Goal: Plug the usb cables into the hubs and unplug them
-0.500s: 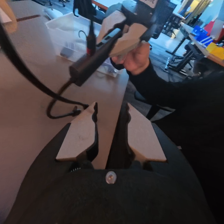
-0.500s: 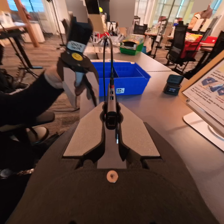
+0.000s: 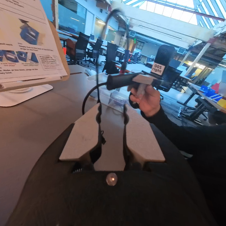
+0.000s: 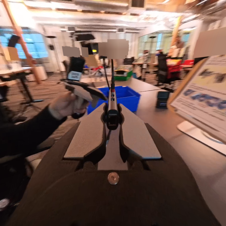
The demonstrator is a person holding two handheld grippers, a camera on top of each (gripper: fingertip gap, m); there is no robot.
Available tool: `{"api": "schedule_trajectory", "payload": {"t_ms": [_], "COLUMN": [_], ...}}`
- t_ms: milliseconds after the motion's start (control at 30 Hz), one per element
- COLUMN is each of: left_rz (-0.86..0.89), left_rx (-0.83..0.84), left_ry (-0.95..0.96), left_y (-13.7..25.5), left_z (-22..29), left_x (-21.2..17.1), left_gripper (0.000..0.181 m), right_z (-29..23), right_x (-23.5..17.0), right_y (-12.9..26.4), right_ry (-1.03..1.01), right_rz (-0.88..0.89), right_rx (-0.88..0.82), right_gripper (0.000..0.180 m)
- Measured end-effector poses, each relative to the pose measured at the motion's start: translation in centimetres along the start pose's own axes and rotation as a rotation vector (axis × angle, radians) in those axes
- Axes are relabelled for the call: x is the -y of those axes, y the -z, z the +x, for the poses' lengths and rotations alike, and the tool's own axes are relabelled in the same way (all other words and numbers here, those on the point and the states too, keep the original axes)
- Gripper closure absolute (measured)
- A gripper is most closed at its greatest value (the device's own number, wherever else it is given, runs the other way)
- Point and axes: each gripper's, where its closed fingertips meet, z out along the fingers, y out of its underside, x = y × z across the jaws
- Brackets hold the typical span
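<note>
A smooth grey table (image 4: 152, 122) carries a blue plastic bin (image 4: 127, 97) at twelve o'clock, a small black box (image 4: 162, 99) at one, and a white-based sign stand (image 4: 190, 130) at three.

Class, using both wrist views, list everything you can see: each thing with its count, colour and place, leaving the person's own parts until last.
Hub: one, black, held in the air in the right gripper's jaws.
Cable: one, black with a red collar, plugged into the hub's top, looping up.
Hub lead: one, black, curving down from the hub's end.
Blue bin: one, on the table behind the hub.
Clear bin: one, on the table below the hub.
Instruction sheet: one, white, on a stand on the table.
Black box: one, on the table beside the stand.
Table: one, grey.
Left gripper: open, empty.
Right gripper: shut on the hub.
</note>
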Motion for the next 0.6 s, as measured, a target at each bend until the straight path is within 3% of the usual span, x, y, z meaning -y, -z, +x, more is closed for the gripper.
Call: {"api": "schedule_trajectory", "payload": {"t_ms": [67, 200, 433, 600], "left_rz": [-0.025, -0.182, -0.213, -0.307], "left_rx": [-0.045, -0.149, -0.227, -0.148], "left_ry": [0.003, 0.018, -0.034, -0.034], "left_y": [0.9, 0.0, -4.1, -5.2], "left_z": [0.6, 2.7, 6.0, 4.0], "left_x": [-0.1, -2.6, -4.8, -7.4], "left_gripper": [0.162, 0.15, 0.143, 0.139], "right_z": [1.0, 0.7, -1.9, -1.4], "right_x": [0.6, 0.9, 0.6, -1.7], "right_y": [0.8, 1.0, -0.8, -1.8], "right_ry": [0.02, 0.071, 0.137, 0.188], "right_rz": [0.011, -0.024, -0.029, -0.127], "right_rx": [-0.079, -0.141, -0.153, -0.176], "right_gripper": [0.166, 0.166, 0.166, 0.166]}}
